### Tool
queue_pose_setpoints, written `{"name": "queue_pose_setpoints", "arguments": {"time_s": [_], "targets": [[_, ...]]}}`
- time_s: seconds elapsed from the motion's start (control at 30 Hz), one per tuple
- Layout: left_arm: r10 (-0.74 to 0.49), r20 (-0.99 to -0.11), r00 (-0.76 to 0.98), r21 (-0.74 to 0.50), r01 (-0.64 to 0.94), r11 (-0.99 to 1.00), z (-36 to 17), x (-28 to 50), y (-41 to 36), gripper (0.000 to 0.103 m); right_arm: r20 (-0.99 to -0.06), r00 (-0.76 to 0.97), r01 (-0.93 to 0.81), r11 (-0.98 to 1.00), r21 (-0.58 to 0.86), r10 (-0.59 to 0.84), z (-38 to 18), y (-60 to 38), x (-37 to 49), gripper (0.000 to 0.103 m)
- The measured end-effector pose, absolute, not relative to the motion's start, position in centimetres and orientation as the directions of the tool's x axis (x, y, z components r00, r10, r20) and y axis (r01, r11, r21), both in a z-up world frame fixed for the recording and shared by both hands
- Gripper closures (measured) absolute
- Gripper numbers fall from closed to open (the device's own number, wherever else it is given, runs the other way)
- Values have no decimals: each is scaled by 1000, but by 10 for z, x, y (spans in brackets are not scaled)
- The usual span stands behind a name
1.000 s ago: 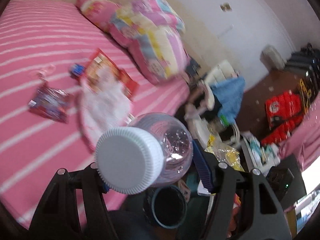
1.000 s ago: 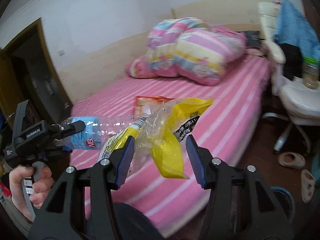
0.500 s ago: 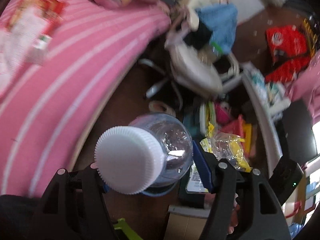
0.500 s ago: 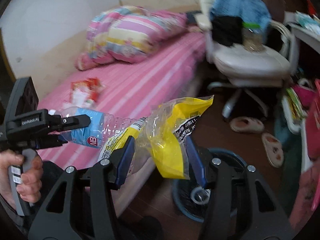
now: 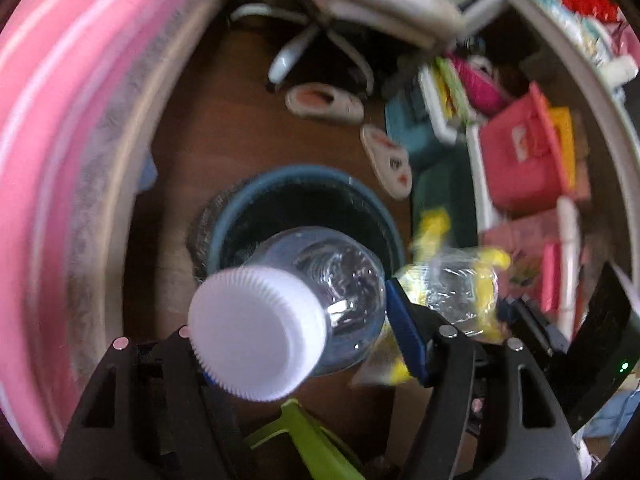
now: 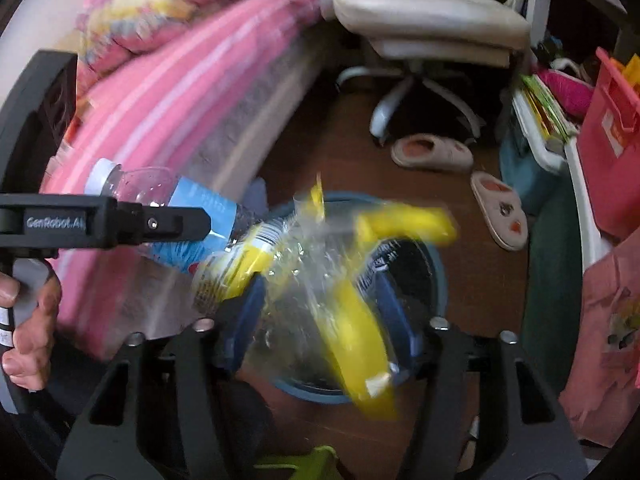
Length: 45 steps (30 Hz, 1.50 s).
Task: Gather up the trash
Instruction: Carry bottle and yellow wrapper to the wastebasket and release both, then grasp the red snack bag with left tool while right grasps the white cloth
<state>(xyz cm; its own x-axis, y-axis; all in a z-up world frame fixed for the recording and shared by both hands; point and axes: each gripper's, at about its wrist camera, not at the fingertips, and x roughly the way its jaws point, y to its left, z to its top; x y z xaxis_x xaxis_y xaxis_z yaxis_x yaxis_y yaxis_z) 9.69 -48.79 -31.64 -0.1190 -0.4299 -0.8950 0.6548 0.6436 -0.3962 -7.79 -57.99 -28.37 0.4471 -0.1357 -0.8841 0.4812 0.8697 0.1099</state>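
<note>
Since half a second ago both my grippers have swung from the bed side to hang over the round blue waste bin [image 5: 362, 196] on the brown wooden floor [image 5: 224, 120].

Through the left wrist camera, my left gripper [image 5: 296, 320] is clamped on the clear plastic water bottle with the white ribbed cap [image 5: 256, 332], cap toward the lens, body pointing down at the bin's dark opening. Just to its right I see the crumpled clear-and-yellow plastic wrapper [image 5: 452, 292], blurred. Pale slippers [image 5: 324, 100] lie beyond the bin, and the pink striped bed [image 5: 52, 160] curves along the left.

Through the right wrist camera, my right gripper [image 6: 320, 312] has its blue-padded fingers [image 6: 248, 312] spread apart, with the wrapper [image 6: 344, 292] loose between them above the bin [image 6: 438, 276]; whether it touches the pads I cannot tell through the blur. My left hand [image 6: 28, 320] holds the other gripper [image 6: 120, 222], the bottle [image 6: 188, 220] slanting toward the bin, its base hidden behind the wrapper. A white swivel chair [image 6: 424, 28] stands behind.
</note>
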Motion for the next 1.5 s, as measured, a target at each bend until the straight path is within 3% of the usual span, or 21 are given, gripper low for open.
{"name": "queue_pose_setpoints", "arguments": {"time_s": [0.07, 0.2, 0.47, 0.7, 0.87, 1.0, 1.17, 1.23, 1.5], "targets": [[-397, -911, -112, -364, 673, 644, -326, 94, -490, 27, -886, 429, 495, 866, 65, -178, -290, -583, -80, 19], [-397, -912, -104, -366, 643, 673, -324, 103, -481, 19, -879, 430, 524, 850, 55, -209, -286, -583, -90, 15], [-553, -833, -5, -470, 534, 703, -262, 117, -434, 18, -829, 527, 489, 865, 117, -187, -237, -561, -78, 15], [-694, -673, 255, -527, 494, 692, -167, 133, -327, 16, -731, 681, 281, 937, 208, -43, -165, -481, -20, 12], [-660, -641, 391, -537, 386, 750, -138, 155, -225, 15, -685, 716, 103, 950, 295, 135, -137, -403, 45, 12], [-583, -656, 479, -546, 233, 805, -142, 179, -129, 15, -686, 693, 8, 948, 318, 225, -137, -347, 96, 12], [-501, -699, 510, -539, 86, 838, -167, 204, -53, 15, -755, 586, -34, 939, 342, 296, -159, -290, 157, 12], [-486, -706, 515, -548, 37, 836, -180, 215, -28, 15, -795, 512, -15, 928, 371, 326, -174, -276, 182, 12], [-424, -743, 518, -532, -74, 843, -226, 273, 38, 15, -814, 429, 93, 877, 471, 391, -213, -251, 248, 12]]}}
